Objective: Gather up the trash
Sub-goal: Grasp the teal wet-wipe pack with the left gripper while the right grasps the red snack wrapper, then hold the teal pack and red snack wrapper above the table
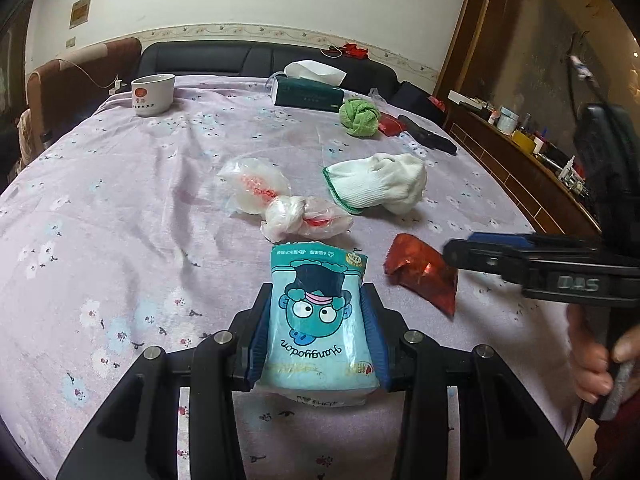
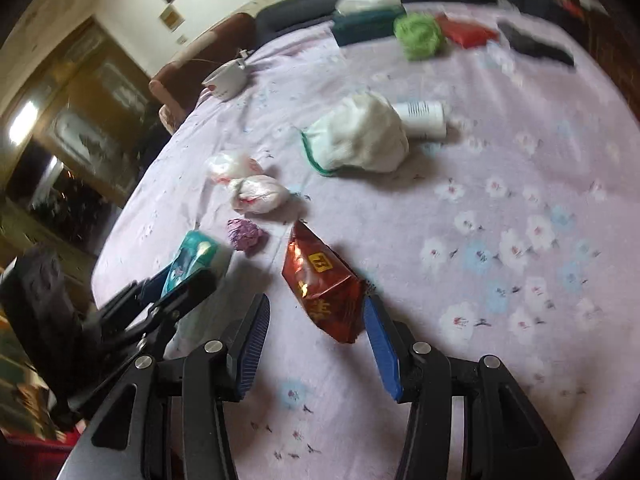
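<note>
My left gripper (image 1: 316, 300) is shut on a teal cartoon tissue pack (image 1: 316, 320), held just above the tablecloth; the pack also shows in the right wrist view (image 2: 196, 258). My right gripper (image 2: 316, 316) is open, its jaws on either side of a red foil wrapper (image 2: 320, 284) lying on the cloth. In the left wrist view the right gripper (image 1: 456, 254) reaches in from the right beside that wrapper (image 1: 424, 272). A knotted clear plastic bag (image 1: 280, 204) and a crumpled purple wrapper (image 2: 246, 234) lie nearby.
A white glove (image 1: 380, 188), a green cloth ball (image 1: 359, 117), a tissue box (image 1: 308, 88), a white cup (image 1: 153, 94), a white bottle (image 2: 424, 118) and a black object (image 1: 428, 134) lie on the floral tablecloth (image 1: 120, 220). A shelf stands at right.
</note>
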